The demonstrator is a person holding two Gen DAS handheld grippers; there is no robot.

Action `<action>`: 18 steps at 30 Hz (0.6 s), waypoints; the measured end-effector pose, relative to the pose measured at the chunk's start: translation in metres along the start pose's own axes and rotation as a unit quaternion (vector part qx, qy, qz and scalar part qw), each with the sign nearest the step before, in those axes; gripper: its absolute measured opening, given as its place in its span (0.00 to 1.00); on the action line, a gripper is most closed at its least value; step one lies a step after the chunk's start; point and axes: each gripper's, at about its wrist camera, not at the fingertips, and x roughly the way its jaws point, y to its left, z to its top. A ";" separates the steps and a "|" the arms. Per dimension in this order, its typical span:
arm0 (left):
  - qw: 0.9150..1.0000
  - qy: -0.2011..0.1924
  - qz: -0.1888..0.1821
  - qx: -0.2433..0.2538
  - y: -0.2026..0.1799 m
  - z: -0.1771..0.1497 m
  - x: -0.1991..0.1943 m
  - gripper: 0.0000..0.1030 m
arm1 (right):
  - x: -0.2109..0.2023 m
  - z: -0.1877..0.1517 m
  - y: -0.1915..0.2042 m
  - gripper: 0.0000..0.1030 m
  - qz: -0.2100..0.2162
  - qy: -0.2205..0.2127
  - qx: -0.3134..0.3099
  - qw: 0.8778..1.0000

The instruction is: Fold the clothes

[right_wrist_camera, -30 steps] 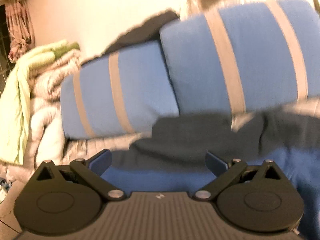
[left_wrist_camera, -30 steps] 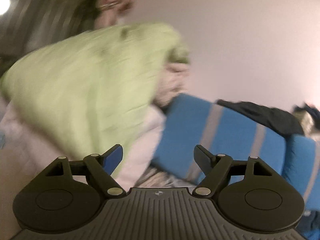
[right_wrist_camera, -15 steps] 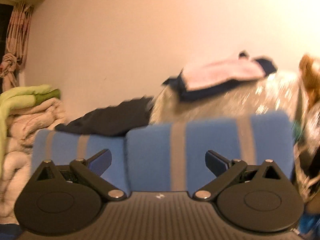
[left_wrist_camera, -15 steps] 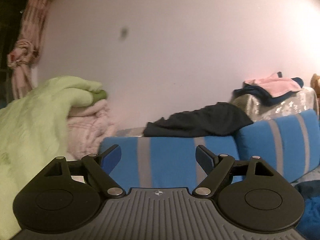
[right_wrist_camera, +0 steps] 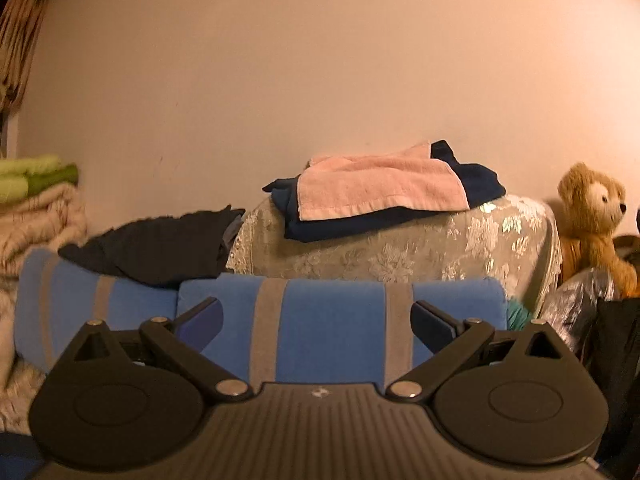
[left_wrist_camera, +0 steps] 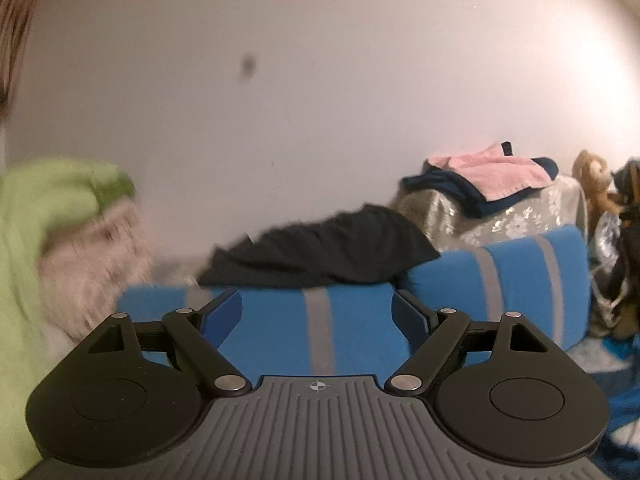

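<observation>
Both grippers are raised and point at the wall. My left gripper is open and empty, facing a blue striped pillow. A black garment lies on top of that pillow. My right gripper is open and empty, in front of a second blue striped pillow. The black garment lies to its upper left. A pink towel rests on dark blue clothes on a covered bundle behind the pillows; the towel also shows in the left wrist view.
A stack of green and beige blankets stands at the left; it also shows in the right wrist view. A brown teddy bear sits at the right. The silver floral cover drapes the bundle. A plain wall is behind.
Both grippers have swung upward and to the right, from looking down at the bedding and a dark garment to facing the pillows and wall. Both stayed open and empty.
</observation>
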 end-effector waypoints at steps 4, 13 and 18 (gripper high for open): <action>0.998 0.024 -0.037 -0.043 0.000 -0.016 0.028 0.80 | 0.006 -0.001 0.001 1.00 0.017 0.024 -0.014 0.999; 0.988 0.110 -0.092 -0.059 -0.016 -0.081 0.101 0.80 | 0.058 -0.057 0.023 1.00 0.088 0.113 -0.020 0.989; 0.981 0.148 -0.101 -0.077 -0.014 -0.128 0.139 0.80 | 0.096 -0.101 0.042 1.00 0.115 0.160 -0.018 0.980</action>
